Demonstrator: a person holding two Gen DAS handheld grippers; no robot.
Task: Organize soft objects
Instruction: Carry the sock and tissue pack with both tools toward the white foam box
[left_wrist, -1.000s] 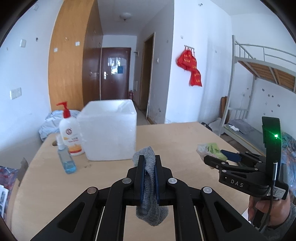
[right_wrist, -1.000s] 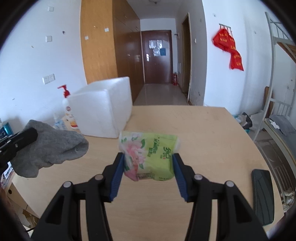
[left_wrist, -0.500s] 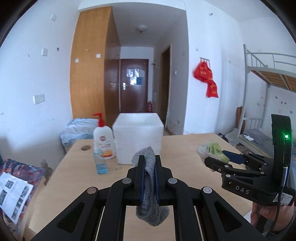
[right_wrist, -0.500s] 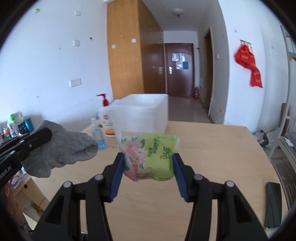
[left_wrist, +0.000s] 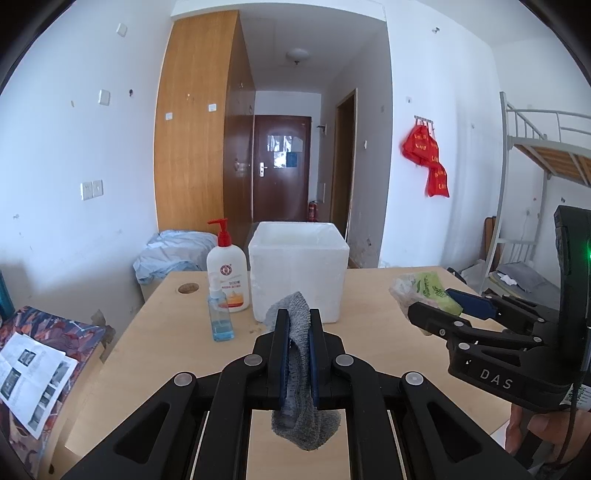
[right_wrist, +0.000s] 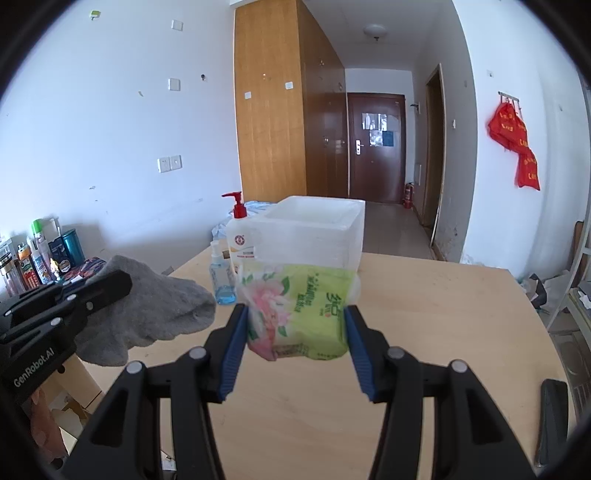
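My left gripper (left_wrist: 297, 321) is shut on a grey sock (left_wrist: 299, 354) that hangs down between its fingers above the wooden table (left_wrist: 369, 291). The sock also shows in the right wrist view (right_wrist: 155, 314). My right gripper (right_wrist: 295, 321) is shut on a green and pink tissue pack (right_wrist: 299, 314), held above the table. The pack shows at the right of the left wrist view (left_wrist: 424, 291). A white foam box (left_wrist: 297, 269), open at the top, stands on the table ahead of both grippers.
A pump bottle with a red top (left_wrist: 226, 273) and a small blue bottle (left_wrist: 219, 317) stand left of the box. A black phone (right_wrist: 552, 424) lies at the table's right edge. Several bottles (right_wrist: 37, 258) stand on a side shelf at left.
Both grippers have risen and pulled back from the foam box, which now looks smaller and farther. Each still holds its object.
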